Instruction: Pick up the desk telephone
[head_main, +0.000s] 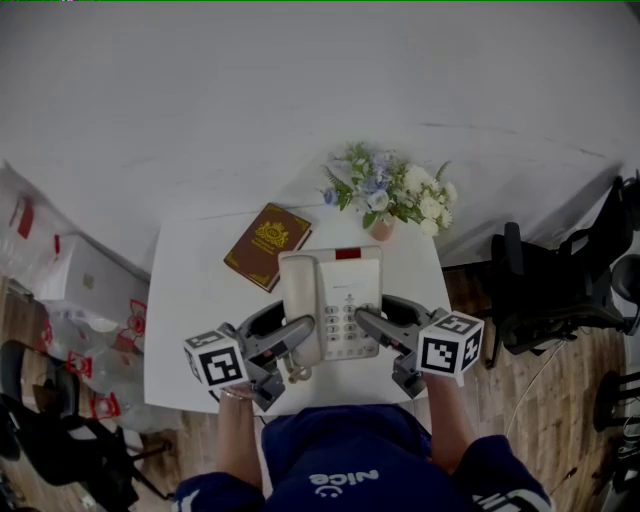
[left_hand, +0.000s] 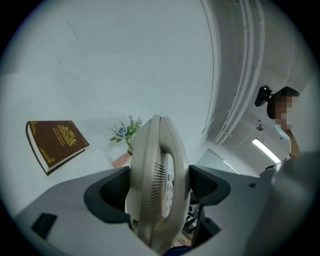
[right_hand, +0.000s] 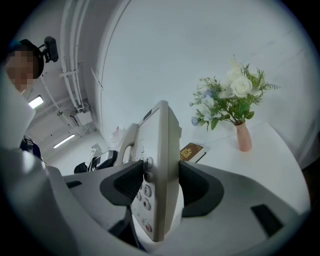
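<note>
The beige desk telephone (head_main: 330, 303) hangs above the white table (head_main: 190, 320), held from both sides. My left gripper (head_main: 303, 332) is shut on its handset side; in the left gripper view the telephone (left_hand: 157, 185) stands edge-on, pinched between the dark pads (left_hand: 112, 192). My right gripper (head_main: 366, 322) is shut on the keypad side; the right gripper view has the telephone (right_hand: 160, 175) edge-on between the pads (right_hand: 192, 182), keypad buttons facing left. The coiled cord dangles by the handset's near end.
A brown book (head_main: 267, 246) with a gold emblem lies at the table's far left. A pink vase of white and blue flowers (head_main: 392, 195) stands at the far right corner. Black office chairs (head_main: 550, 290) stand right of the table, and bags and boxes (head_main: 75, 300) lie left.
</note>
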